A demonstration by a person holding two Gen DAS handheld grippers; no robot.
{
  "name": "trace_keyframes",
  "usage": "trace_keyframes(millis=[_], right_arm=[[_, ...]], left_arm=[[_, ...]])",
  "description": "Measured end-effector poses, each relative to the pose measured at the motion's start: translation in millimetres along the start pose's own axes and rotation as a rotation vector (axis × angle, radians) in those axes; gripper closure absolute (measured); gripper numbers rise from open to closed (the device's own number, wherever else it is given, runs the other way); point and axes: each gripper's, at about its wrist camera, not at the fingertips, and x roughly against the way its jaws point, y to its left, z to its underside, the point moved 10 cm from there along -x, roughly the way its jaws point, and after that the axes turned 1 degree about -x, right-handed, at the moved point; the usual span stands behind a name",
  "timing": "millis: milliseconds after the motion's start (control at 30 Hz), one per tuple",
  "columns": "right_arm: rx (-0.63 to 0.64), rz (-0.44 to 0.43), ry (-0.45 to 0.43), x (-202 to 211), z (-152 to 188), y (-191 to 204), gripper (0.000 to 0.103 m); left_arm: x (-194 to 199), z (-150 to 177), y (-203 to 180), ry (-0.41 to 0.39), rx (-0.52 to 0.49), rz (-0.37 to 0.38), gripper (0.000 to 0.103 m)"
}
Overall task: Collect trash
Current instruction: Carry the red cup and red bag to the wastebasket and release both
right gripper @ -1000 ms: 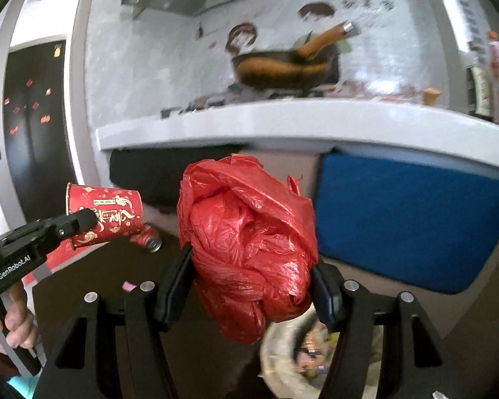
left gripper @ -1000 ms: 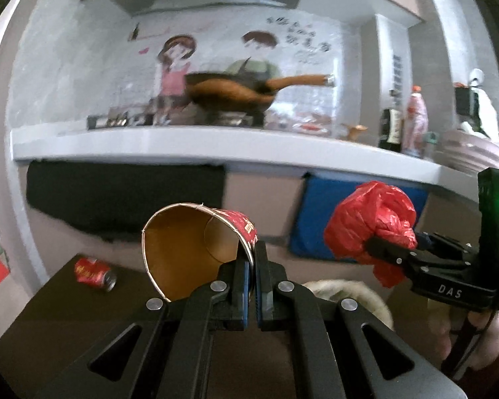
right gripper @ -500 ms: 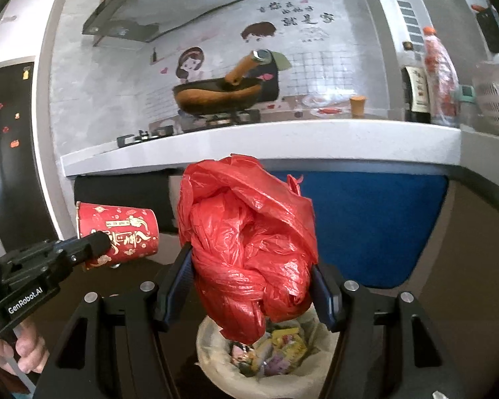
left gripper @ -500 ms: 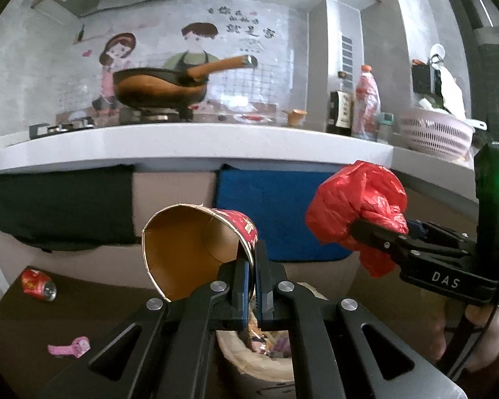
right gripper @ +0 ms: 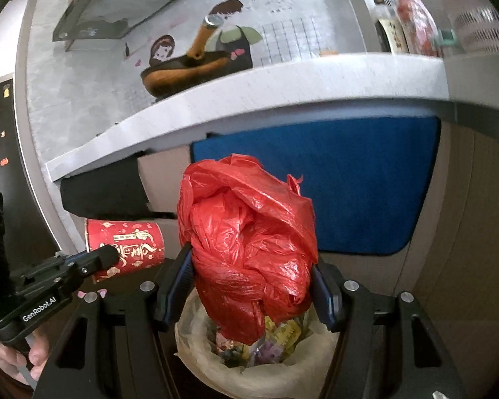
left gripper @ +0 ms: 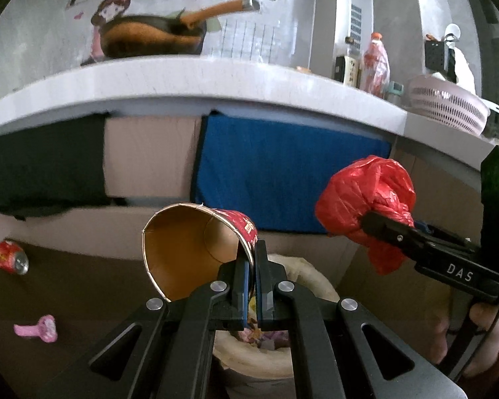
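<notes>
Open bin mouth (right gripper: 196, 362) below tongs

A home kitchen: countertop (left gripper: 216, 79), frying pan (left gripper: 149, 38), range hood (right gripper: 93, 23).

Both wrist cams are looking forward and slightly down along their own fingers, close above the lined trash bin (left gripper: 302, 286). They are sharing the bin (right gripper: 249, 372), the counter (right gripper: 249, 99), and each other's gripper.

Wok (left gripper: 149, 38), bottles (left gripper: 376, 63) and colander (left gripper: 449, 106) on countertop (left gripper: 216, 79)
</notes>
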Motion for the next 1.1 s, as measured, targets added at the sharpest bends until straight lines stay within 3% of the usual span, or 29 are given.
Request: trace_keyframes(millis=[333,700,1100], right_arm=[[-0.047,0.006,0.099,-40,36,-23,0.043],[-0.134,0.01,0.266,-99,88,-50,0.043],[-0.155,0.029,0.332,-125,111,-56,0.04]], left_arm=[[-53,40,7,0.116,0.038,0.026,0.1],[-116,86,18,0.283,0.079,0.073,0.101],[-137,104,18,0.364,0.136,0.157,0.097]])
